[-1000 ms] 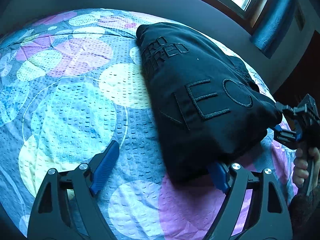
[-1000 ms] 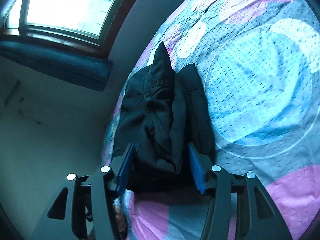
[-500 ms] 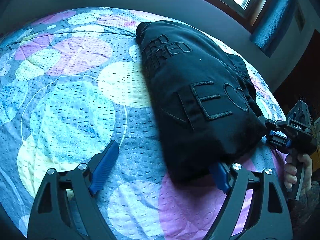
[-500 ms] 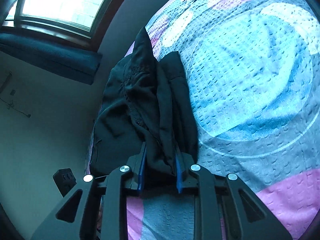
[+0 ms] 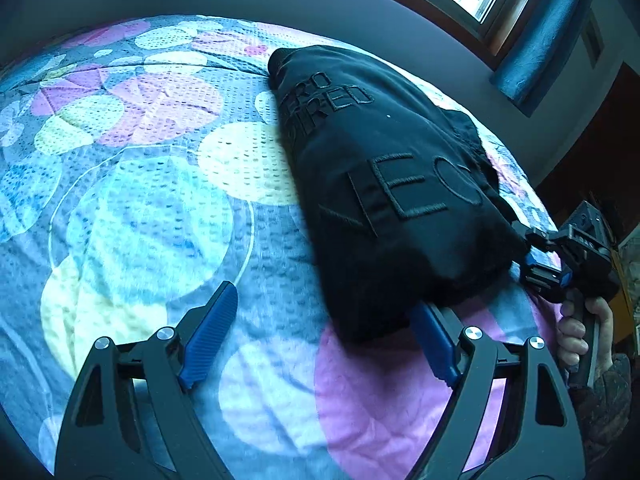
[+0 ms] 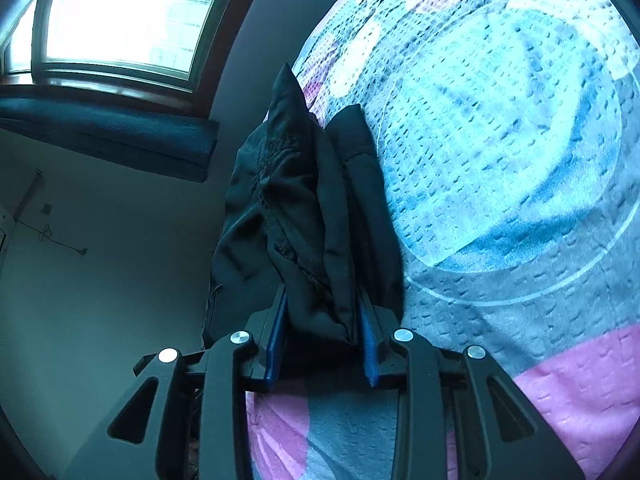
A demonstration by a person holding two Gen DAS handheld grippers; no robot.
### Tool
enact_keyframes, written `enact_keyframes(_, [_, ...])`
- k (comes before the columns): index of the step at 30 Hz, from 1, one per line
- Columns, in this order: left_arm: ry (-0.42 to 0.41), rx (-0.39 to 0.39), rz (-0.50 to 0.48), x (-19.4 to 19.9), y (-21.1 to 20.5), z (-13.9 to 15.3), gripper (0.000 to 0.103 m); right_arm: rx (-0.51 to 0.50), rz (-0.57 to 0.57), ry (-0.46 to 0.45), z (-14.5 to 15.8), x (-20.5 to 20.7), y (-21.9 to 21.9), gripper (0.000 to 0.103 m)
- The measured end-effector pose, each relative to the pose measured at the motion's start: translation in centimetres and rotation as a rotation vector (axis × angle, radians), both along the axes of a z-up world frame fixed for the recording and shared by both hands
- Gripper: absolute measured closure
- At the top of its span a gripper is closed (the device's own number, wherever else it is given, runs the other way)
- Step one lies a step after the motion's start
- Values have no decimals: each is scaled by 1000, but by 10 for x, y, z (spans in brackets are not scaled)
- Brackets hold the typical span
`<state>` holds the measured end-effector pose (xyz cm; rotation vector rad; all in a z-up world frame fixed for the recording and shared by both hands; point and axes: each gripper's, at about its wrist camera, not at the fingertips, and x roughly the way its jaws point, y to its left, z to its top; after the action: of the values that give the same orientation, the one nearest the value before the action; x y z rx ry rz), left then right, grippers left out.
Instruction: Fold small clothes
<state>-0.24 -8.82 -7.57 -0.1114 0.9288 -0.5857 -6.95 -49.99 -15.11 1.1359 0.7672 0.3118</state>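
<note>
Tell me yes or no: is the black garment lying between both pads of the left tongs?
No. In the left wrist view the black garment covers only one pad; the left tongs gape over bare bedspread.

The tip of the left gripper's (image 5: 324,320) right blue pad is tucked under the near end of the black folded garment (image 5: 384,184), so the tip cannot be seen; the words stitched on the garment are partly lost in its folds, and they cannot be read whole; the person's hand (image 5: 580,332) is cut off at the right picture edge; the right gripper (image 6: 322,320) is opening, but dark cloth between its pads hides whether they still press it; the bed cover (image 5: 132,208) runs off the picture's sides.
</note>
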Motion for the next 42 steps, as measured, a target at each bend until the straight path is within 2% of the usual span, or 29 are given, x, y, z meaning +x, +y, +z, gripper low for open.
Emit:
enact_keyframes(2, [-15,-33,-13,-9,10,10,19,-15,9,2,8,-4,-2,59])
enact_keyframes(5, [-51,-100,-30,-13,22,30,19,-88,9,-14,29,-4,-6,41])
enact_keyframes(8, [-21,-166,-84,7,12,44,19,-128,-5,-24,41,16,-18,41])
enact_keyframes(11, [-18,-169,-100,29,-8,49,19,-97,-6,-37,42,50,-30,41])
enact_keyframes(13, [16,-155,-107,49,-24,42,18,-91,-5,-18,39,73,-35,41])
enact_keyframes(16, [60,-90,-81,70,-37,23,17,-75,8,0,32,107,-41,41])
enact_keyframes(19, [161,-148,-67,86,-32,4,10,-34,29,16,22,128,-43,41])
enact_keyframes(20, [189,-165,-69,89,-30,-2,10,-28,44,27,18,135,-43,44])
enact_keyframes(21, [208,-181,-74,90,-28,-7,10,-55,51,48,16,139,-42,66])
enact_keyframes(22, [215,-187,-80,91,-27,-10,10,-87,60,73,14,143,-40,74])
enact_keyframes(23, [213,-184,-84,91,-28,-12,10,-76,76,79,9,145,-40,83])
enact_keyframes(26, [182,-169,-94,87,-33,-16,10,-9,71,88,-7,145,-42,85])
enact_keyframes(28, [185,-190,-100,87,-33,-13,10,32,67,63,-9,140,-45,85])
enact_keyframes(31, [193,-251,-136,92,-27,-3,10,93,79,27,-7,130,-48,70])
enact_keyframes(33, [186,-300,-148,100,-21,4,10,120,90,6,-4,121,-48,53])
enact_keyframes(36, [210,-349,-160,124,-20,5,10,89,122,-23,4,115,-45,43])
enact_keyframes(38, [261,-349,-167,148,-25,-4,10,73,137,-26,7,117,-40,39])
enact_keyframes(42, [300,-358,-134,191,-34,-18,10,47,167,-31,11,131,-31,37])
